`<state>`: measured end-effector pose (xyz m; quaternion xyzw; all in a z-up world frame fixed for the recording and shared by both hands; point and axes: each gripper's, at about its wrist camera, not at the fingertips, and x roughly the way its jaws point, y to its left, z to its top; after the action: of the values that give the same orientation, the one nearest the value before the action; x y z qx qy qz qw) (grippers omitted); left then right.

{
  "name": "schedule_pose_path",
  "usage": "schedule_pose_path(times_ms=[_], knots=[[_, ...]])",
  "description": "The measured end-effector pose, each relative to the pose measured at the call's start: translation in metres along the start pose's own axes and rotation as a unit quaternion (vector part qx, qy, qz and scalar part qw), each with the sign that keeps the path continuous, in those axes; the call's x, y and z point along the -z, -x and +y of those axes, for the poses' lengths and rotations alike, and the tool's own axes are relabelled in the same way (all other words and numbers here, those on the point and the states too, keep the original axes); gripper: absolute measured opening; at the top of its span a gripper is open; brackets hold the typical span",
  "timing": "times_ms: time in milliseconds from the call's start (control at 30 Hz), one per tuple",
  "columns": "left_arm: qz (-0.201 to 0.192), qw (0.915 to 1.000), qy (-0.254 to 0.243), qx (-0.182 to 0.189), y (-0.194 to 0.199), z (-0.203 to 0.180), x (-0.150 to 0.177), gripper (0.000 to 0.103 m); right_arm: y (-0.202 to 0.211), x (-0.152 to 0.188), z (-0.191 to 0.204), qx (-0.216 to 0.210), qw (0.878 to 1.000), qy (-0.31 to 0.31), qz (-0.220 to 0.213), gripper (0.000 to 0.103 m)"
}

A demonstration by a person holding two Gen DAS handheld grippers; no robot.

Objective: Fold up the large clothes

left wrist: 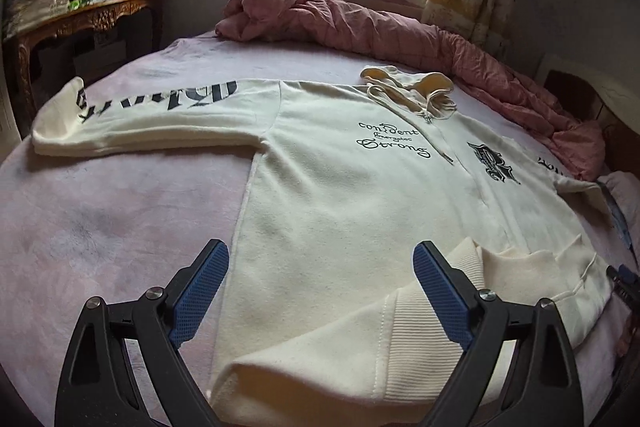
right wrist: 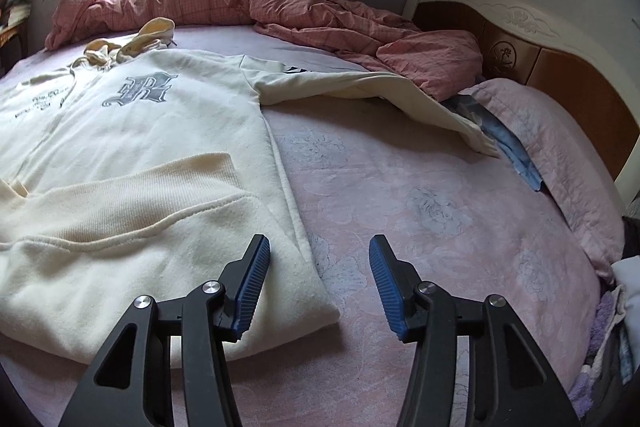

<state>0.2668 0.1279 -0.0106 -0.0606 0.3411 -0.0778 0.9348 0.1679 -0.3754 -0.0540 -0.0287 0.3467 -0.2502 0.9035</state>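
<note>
Spread wide and empty, left gripper (left wrist: 320, 287) over the hem; right gripper (right wrist: 320, 285) likewise unclenched, straddling the hem corner. Hoodie (left wrist: 340, 195) face up on the bed (left wrist: 100, 211), hem turned up onto the front, one sleeve (left wrist: 140, 123) straight out, other sleeve (right wrist: 380, 87) draped toward the pillow (right wrist: 560, 155). Risk — pinching sheet along with fleece, or lifting one layer only, so skewing the fold.
</note>
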Motion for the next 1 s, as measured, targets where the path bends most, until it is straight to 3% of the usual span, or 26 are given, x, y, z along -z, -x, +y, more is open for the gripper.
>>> schedule_pose_path(times_ms=[167,333,467,600,733,833,933,1000], knots=[[0.015,0.9996,0.007,0.025,0.012,0.013,0.002,0.093,0.009,-0.005,-0.006,-0.012,1.0,-0.003,-0.026,0.054],[0.04,0.9986,-0.009,0.033,0.019,0.018,0.004,0.093,0.01,0.003,-0.004,-0.13,0.991,0.006,0.013,0.054],[0.039,0.998,-0.033,0.036,0.024,0.011,0.007,0.093,0.029,0.003,0.001,-0.149,0.988,0.037,-0.026,0.054],[0.066,0.9946,-0.056,0.057,0.017,-0.001,0.013,0.093,0.005,-0.003,-0.008,-0.167,0.986,-0.009,0.028,0.054],[0.089,0.984,-0.125,0.09,0.016,-0.018,0.024,0.101,-0.024,-0.007,-0.016,-0.118,0.99,-0.047,0.065,0.054],[0.09,0.9786,-0.173,0.065,0.012,-0.031,0.034,0.101,-0.027,-0.005,-0.016,-0.098,0.992,-0.043,0.061,0.056],[0.101,0.9781,-0.176,0.048,0.0,-0.035,0.036,0.102,-0.029,-0.001,-0.018,-0.094,0.992,-0.052,0.068,0.068],[0.097,0.9803,-0.168,0.036,-0.005,-0.034,0.035,0.102,-0.028,0.0,-0.02,-0.092,0.992,-0.053,0.067,0.068]])
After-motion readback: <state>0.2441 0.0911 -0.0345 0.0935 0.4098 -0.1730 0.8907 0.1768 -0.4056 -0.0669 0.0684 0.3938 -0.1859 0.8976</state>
